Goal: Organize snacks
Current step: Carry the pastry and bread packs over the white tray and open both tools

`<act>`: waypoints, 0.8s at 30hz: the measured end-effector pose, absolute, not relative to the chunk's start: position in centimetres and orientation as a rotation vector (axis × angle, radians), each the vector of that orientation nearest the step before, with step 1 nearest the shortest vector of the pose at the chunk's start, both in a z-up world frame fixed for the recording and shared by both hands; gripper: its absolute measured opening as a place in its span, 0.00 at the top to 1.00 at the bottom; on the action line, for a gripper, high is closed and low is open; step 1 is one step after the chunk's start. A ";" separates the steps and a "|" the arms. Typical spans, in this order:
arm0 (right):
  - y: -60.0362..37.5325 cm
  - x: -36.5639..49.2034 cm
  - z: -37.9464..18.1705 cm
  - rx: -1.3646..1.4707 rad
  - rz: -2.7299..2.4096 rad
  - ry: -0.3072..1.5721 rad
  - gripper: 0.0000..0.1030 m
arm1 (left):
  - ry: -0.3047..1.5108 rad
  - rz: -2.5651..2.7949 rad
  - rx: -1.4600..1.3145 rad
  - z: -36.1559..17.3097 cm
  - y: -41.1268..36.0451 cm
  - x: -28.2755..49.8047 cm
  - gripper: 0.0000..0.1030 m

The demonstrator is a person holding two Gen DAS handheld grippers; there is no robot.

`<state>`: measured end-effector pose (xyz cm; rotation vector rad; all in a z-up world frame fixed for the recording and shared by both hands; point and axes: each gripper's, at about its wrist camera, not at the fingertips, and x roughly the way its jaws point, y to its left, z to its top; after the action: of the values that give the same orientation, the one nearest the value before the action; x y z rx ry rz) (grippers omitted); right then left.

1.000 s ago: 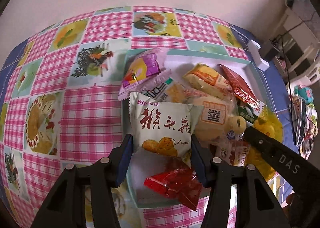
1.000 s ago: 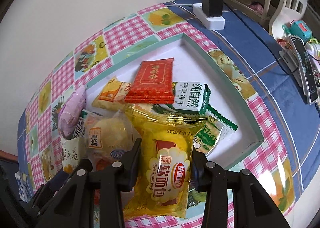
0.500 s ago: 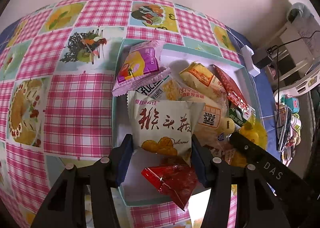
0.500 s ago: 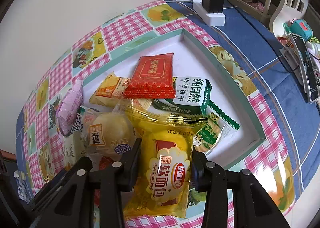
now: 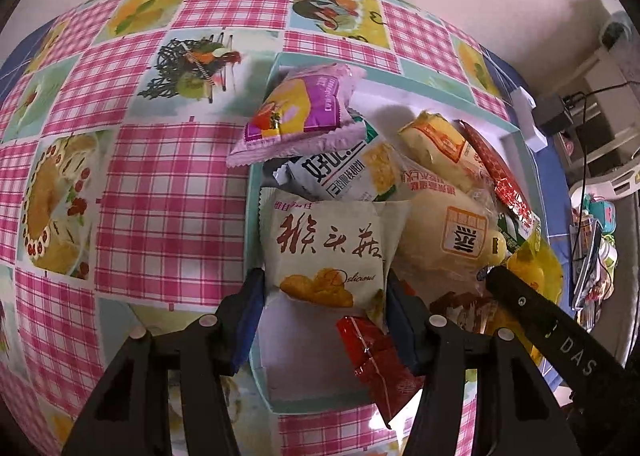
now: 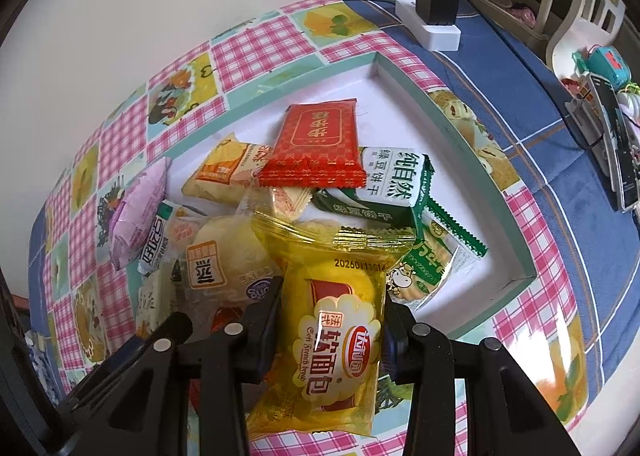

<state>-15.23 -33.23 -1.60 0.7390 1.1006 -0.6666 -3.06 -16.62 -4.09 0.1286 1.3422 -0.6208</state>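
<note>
Item: cream snack packet (image 5: 324, 252), over the tray's (image 5: 516, 132) near-left corner; my left fingers (image 5: 256, 296) are opening around it, releasing. Item: yellow bread bag (image 6: 332, 320), my right fingers (image 6: 268, 308) clamping it narrowly, awaiting placement.

Light: you get soft, even daylight in both views; colours read clearly.
Glare: bright patches sit on the glossy pink checked tablecloth (image 6: 548, 340) and on the shiny yellow bread wrapper (image 6: 336, 336).
Shadows: faint, soft-edged.
Distortion: strong fisheye bending, with dark corners.
Focus: sharp centrally; your edges soften.
</note>
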 end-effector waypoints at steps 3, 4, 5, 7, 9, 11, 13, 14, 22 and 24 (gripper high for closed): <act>-33.0 -14.9 -1.5 0.727 -0.651 1.101 0.57 | 1.345 -0.585 0.118 -4.1 -16.0 -2.3 0.42; -32.8 -14.8 -1.4 0.722 -0.644 1.101 0.57 | 1.345 -0.569 0.112 -4.1 -15.9 -2.1 0.42; -32.6 -14.6 -1.3 0.713 -0.635 1.102 0.57 | 1.347 -0.550 0.102 -4.2 -15.7 -1.9 0.42; -32.2 -14.2 -1.1 0.699 -0.620 1.102 0.57 | 1.352 -0.520 0.082 -4.2 -14.9 -1.2 0.42; -31.9 -14.1 -0.9 0.697 -0.602 1.097 0.57 | 1.360 -0.503 0.057 -4.2 -14.3 -0.8 0.42; -31.6 -13.8 -0.7 0.686 -0.592 1.094 0.57 | 1.374 -0.499 0.024 -4.2 -13.8 -0.4 0.42; -31.3 -13.6 -0.5 0.672 -0.588 1.091 0.57 | 1.389 -0.505 -0.005 -4.1 -13.5 -0.2 0.42; -31.2 -13.6 -0.4 0.666 -0.588 1.089 0.57 | 1.394 -0.510 -0.010 -4.0 -13.3 -0.1 0.42; -30.6 -13.4 0.9 0.645 -0.580 1.052 0.45 | 1.352 -0.520 0.019 -1.3 -12.4 -1.0 0.21; -30.4 -13.3 1.0 0.634 -0.581 1.052 0.45 | 1.341 -0.509 0.022 -0.6 -12.1 -1.0 0.21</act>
<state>-13.31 -30.43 1.05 0.6338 1.0521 -0.5806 -1.02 -12.09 -0.64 0.0216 1.3407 -0.5090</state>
